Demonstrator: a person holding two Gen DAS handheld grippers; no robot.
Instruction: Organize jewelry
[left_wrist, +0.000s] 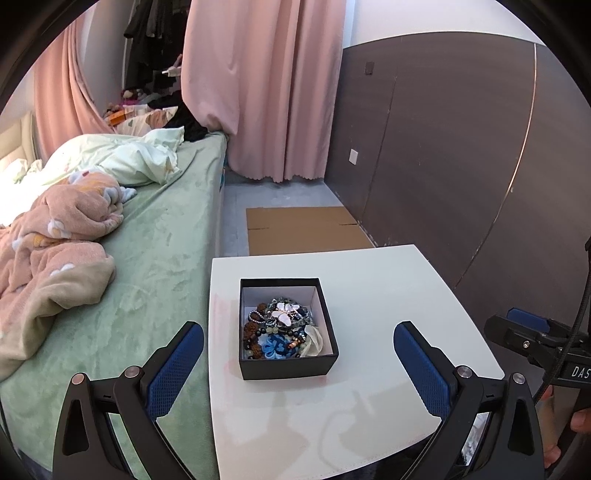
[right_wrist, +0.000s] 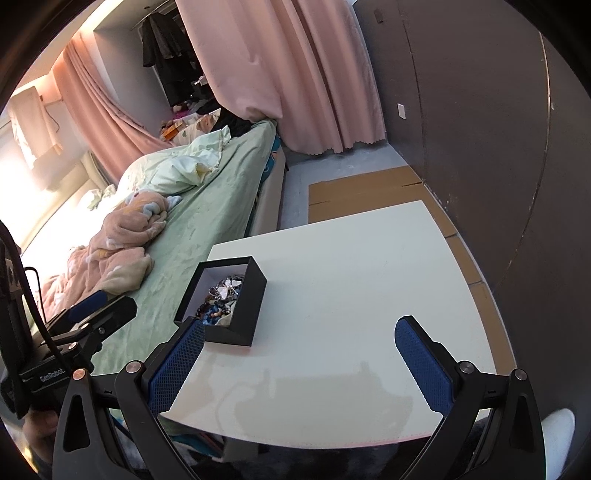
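Right now the jewelry (left_wrist: 282, 326) lies heaped in an open black box (left_wrist: 288, 363) that stands on the white surface (left_wrist: 388, 295), near the edge that faces the bed (left_wrist: 159, 258). Beads, a pale butterfly-shaped piece and a blue knotted cord are piled on one another, and nothing lies loose on the surface around the box. That fits a box waiting to be sorted as well as one into which everything has been gathered; the pictures do not settle which.

The left hand-held gripper (left_wrist: 297, 369) is spread wide and holds nothing, hovering just short of the box with the box roughly between its pads. The right hand-held gripper (right_wrist: 299, 365) is likewise wide and carries nothing; its left pad sits close to the box's near corner in its own view, though I cannot tell whether they touch.

The main risk is the tangle. Strands look interlaced, so a pinch on one bead string would probably drag neighbours up with it, and they could drop off over the surface or onto the bed. The box looks light and is not held down; a sideways nudge from a pad, or a snagged strand pulling up, could slide or tip it toward the bed side. Small smooth beads may also slip from the wide pads.
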